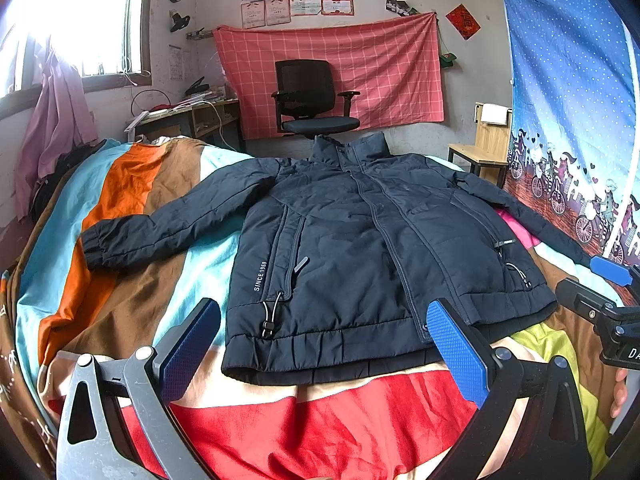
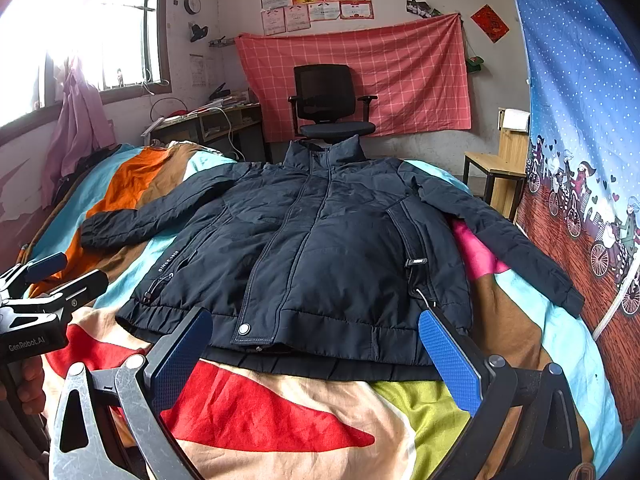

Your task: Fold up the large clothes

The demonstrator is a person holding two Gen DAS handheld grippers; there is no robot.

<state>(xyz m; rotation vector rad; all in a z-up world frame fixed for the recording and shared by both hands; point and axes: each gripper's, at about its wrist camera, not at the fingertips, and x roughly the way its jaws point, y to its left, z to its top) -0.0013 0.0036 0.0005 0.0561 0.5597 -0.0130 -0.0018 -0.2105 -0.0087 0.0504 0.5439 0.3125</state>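
A dark navy padded jacket (image 1: pixel 352 248) lies flat and zipped on the bed, front up, collar toward the far end, both sleeves spread out to the sides. It also shows in the right wrist view (image 2: pixel 320 248). My left gripper (image 1: pixel 324 344) is open and empty, hovering just short of the jacket's hem, left of centre. My right gripper (image 2: pixel 316 356) is open and empty, near the hem's right half. The right gripper also appears at the right edge of the left wrist view (image 1: pixel 612 280), and the left gripper at the left edge of the right wrist view (image 2: pixel 44 280).
The bed has a multicoloured striped cover (image 1: pixel 132 208). A black office chair (image 1: pixel 312 100) stands beyond the bed's far end, a cluttered desk (image 1: pixel 192 112) to its left, a wooden chair (image 1: pixel 484 152) to the right. A blue patterned curtain (image 1: pixel 568 100) hangs along the right side.
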